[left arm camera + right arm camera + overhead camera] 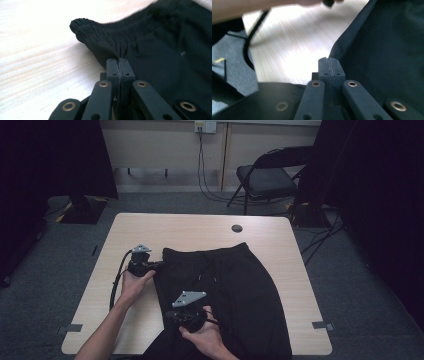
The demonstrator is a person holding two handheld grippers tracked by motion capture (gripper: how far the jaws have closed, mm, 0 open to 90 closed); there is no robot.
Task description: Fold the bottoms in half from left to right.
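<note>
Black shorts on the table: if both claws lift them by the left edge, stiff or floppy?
Likely floppy: the shorts lie flat and already drape over the table edge. The waistband bunches where the left claw pinches it, so expect sag between grips. Probably light.

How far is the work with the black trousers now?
Done: the black trousers lie flat on the table. In hand: the left gripper is shut on the waistband corner, and the right gripper is shut at the side edge. Left: no fold is made yet.
</note>
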